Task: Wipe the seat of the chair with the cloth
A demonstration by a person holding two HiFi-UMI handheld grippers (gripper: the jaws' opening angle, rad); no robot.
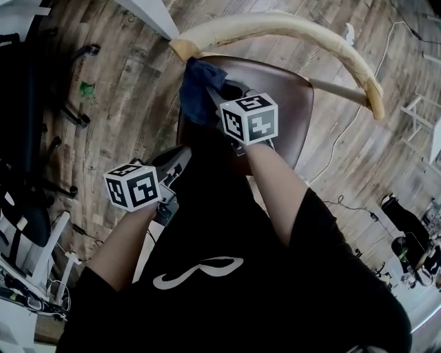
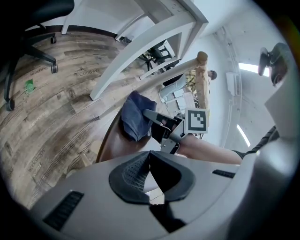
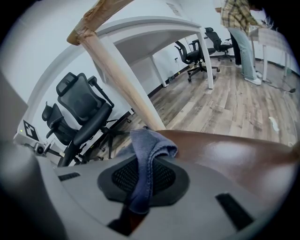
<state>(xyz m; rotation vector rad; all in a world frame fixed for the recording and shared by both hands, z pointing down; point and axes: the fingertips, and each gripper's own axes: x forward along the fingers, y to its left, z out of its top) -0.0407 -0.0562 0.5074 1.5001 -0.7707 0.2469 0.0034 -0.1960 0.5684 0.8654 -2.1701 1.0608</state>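
Note:
The chair has a glossy brown seat (image 1: 293,93) and a curved pale wooden backrest (image 1: 289,27). A dark blue cloth (image 1: 196,89) lies bunched at the seat's left rear corner, by the backrest post. My right gripper (image 1: 222,95) is over the seat and shut on the cloth (image 3: 149,149), which hangs out from between its pads (image 3: 164,177) onto the seat (image 3: 234,154). My left gripper (image 1: 180,162) hovers at the seat's near left edge. It is shut (image 2: 149,155) with nothing in it and points at the cloth (image 2: 135,121) and the right gripper (image 2: 161,123).
Black office chairs (image 1: 27,138) stand on the wooden floor to the left. A white table leg (image 1: 148,14) runs just behind the backrest. Cables (image 1: 344,131) trail on the floor at right. A person (image 3: 239,23) stands far off beyond the white desk (image 3: 154,28).

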